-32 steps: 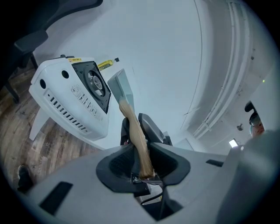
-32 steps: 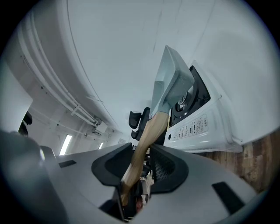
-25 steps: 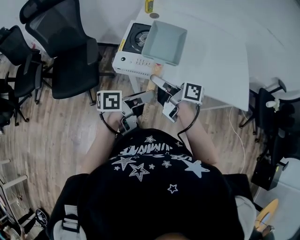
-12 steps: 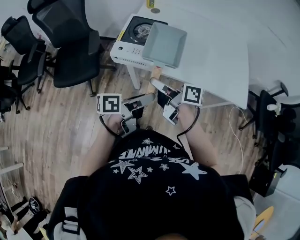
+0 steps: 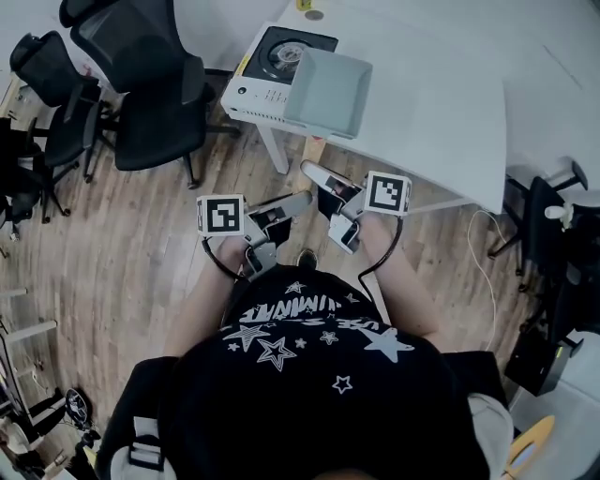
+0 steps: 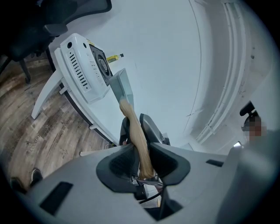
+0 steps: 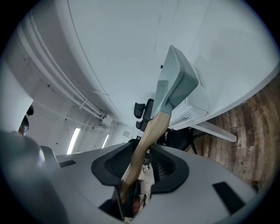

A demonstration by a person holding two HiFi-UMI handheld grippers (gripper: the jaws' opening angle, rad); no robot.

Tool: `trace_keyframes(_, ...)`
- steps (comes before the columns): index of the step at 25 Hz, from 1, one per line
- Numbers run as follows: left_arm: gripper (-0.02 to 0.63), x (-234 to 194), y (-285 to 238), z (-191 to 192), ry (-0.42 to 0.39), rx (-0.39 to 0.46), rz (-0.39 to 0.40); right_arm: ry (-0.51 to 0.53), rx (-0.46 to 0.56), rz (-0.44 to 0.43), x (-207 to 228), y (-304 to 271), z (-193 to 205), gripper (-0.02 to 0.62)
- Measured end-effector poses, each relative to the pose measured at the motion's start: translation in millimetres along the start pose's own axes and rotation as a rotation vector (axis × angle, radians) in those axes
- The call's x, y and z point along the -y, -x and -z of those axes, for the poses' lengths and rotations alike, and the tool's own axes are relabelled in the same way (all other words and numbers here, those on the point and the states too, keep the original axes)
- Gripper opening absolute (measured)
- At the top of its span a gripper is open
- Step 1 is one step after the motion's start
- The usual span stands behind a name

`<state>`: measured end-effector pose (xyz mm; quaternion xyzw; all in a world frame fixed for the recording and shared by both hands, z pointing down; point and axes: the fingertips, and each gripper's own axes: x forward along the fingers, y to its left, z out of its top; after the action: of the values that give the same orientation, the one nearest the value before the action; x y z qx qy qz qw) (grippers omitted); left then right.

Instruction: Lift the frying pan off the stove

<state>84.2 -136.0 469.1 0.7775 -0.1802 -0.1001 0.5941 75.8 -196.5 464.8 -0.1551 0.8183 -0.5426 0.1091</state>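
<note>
A square grey frying pan (image 5: pixel 328 91) with a wooden handle (image 5: pixel 312 149) hangs over the right part of the white stove (image 5: pixel 259 82) on the white table (image 5: pixel 441 112). Both grippers grasp the handle. My left gripper (image 5: pixel 298 201) is shut on the handle (image 6: pixel 139 140), with the pan (image 6: pixel 122 85) and stove (image 6: pixel 82 65) ahead of it. My right gripper (image 5: pixel 317 176) has the handle (image 7: pixel 148 136) between its jaws, which are opening slightly, and the pads still touch the wood. The pan (image 7: pixel 176 84) rises in front of the right gripper (image 7: pixel 142 159), with the stove (image 7: pixel 199 105) behind it.
Black office chairs (image 5: pixel 141 89) stand left of the table on the wooden floor (image 5: pixel 112 253). The stove's round burner (image 5: pixel 279 52) shows left of the pan. A small yellow object (image 5: pixel 300 5) lies at the table's far edge. More chairs and gear stand at the right (image 5: pixel 553 234).
The pan has shifted a little to the right off the burner, so more of the burner shows. Both grippers stay on the handle.
</note>
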Motion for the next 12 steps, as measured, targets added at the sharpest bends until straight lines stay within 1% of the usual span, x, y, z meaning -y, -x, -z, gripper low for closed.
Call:
trace_keyframes(6, 0.110, 0.7, -1.0, -2.1, -0.009, -0.023, 0.018, 0.032, 0.016, 0.018, -2.1, 0.4, -3.5, 0.132)
trace_keyframes(9, 0.110, 3.9, 10.1, 0.1, 0.004, -0.022, 0.038, 0.031, 0.027, 0.024, -7.8, -6.5, 5.3, 0.133)
trace_keyframes(12, 0.110, 7.5, 24.9, 4.9, -0.011, -0.039, 0.043, 0.042, 0.040, 0.038, -16.8, -11.1, 16.4, 0.133)
